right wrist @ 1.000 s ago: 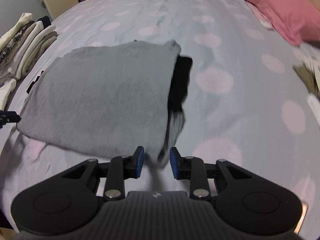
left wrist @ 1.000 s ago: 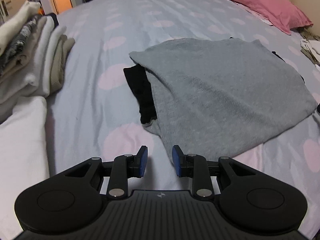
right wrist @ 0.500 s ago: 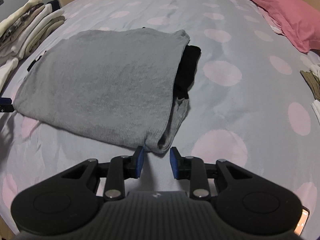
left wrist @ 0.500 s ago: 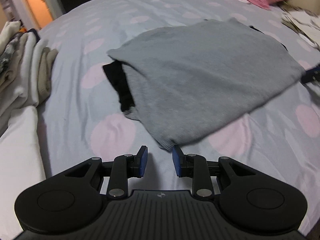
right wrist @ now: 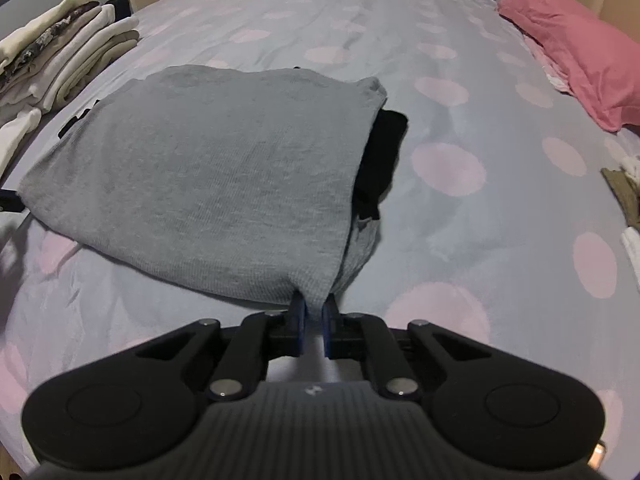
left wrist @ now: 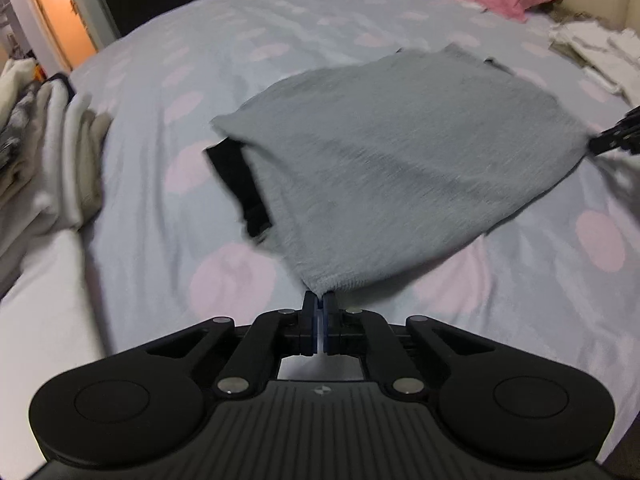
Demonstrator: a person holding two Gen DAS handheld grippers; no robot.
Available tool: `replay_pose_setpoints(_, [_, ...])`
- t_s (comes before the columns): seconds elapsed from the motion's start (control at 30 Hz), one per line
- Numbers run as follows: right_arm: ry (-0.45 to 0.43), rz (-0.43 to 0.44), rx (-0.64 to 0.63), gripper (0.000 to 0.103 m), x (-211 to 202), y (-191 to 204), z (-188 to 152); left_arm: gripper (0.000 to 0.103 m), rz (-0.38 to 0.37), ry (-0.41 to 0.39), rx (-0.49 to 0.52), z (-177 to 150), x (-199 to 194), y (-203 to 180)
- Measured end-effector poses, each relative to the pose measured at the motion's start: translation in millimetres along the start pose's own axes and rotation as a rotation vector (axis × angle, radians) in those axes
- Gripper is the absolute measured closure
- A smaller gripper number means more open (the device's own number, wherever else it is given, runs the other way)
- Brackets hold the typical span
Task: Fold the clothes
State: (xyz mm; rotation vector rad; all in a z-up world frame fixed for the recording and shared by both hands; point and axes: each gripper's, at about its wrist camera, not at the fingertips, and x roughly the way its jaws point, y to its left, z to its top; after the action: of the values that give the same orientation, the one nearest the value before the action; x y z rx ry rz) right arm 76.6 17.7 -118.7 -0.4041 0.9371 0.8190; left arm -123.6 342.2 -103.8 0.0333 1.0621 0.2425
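Grey sweater point(right wrist: 224, 184): near corners pinched by left gripper point(left wrist: 319, 300) and right gripper point(right wrist: 313, 304); lift level, evenly, toward far edge.

Right tool point(right wrist: 313, 312) pinching near corner of folded grey knit garment point(right wrist: 224, 176) on pink-dotted lilac bed point(right wrist: 460, 80).

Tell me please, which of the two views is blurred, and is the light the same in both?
Left wrist view: motion blur smears the grey garment and the folded stack, while the left gripper stays sharp. Right wrist view: the grey knit and the right gripper are crisp. Both are dim indoor pictures, with a warm orange doorway glowing at the far left and fisheye bending at the edges.
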Motion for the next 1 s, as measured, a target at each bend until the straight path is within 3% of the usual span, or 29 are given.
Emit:
replay_pose_setpoints(0.1, [0.036,-0.008,0.003,0.094,1.7,-3.2,-2.4,0.103,0.0,0.086,-0.033,-8.3,12.8,10.9])
replay_pose_setpoints(0.27, [0.072,-0.006,0.011,0.094,6.6,-6.0,-3.2,0.103,-0.007,0.107,-0.06,-10.9,14.4,18.8])
replay_pose_setpoints(0.33, [0.101,-0.016,0.022,0.092,2.7,-10.4,-4.1,0.1,-0.009,0.116,-0.071,-11.9,15.0,21.9])
replay_pose_setpoints(0.37, [0.116,-0.022,0.027,0.09,0.7,-12.8,-4.6,0.093,-0.011,0.12,-0.077,-12.4,15.3,23.6])
replay_pose_setpoints(0.43, [0.096,0.008,0.092,0.077,-0.8,-19.4,-2.8,0.084,-0.024,0.076,-0.134,-10.8,7.6,33.6])
replay_pose_setpoints(0.57, [0.045,0.075,0.232,0.069,-3.2,-33.0,1.5,0.064,-0.107,-0.015,-0.277,-4.4,2.9,45.8])
replay_pose_setpoints(0.63, [0.019,0.109,0.301,0.057,-4.4,-39.8,3.6,0.062,-0.15,-0.039,-0.322,-1.7,7.1,44.7])
replay_pose_setpoints(0.73, [-0.02,0.159,0.406,0.057,-6.2,-50.0,6.8,0.062,-0.155,-0.018,-0.366,-2.4,21.5,40.0])
replay_pose_setpoints(0.9, [-0.015,0.123,0.386,0.057,10.6,-41.5,3.3,0.061,-0.156,-0.012,-0.419,-7.9,39.6,37.5])
replay_pose_setpoints(1.0, [-0.011,0.1,0.371,0.057,21.1,-35.8,1.0,0.059,-0.129,-0.023,-0.402,-5.6,45.2,30.7])
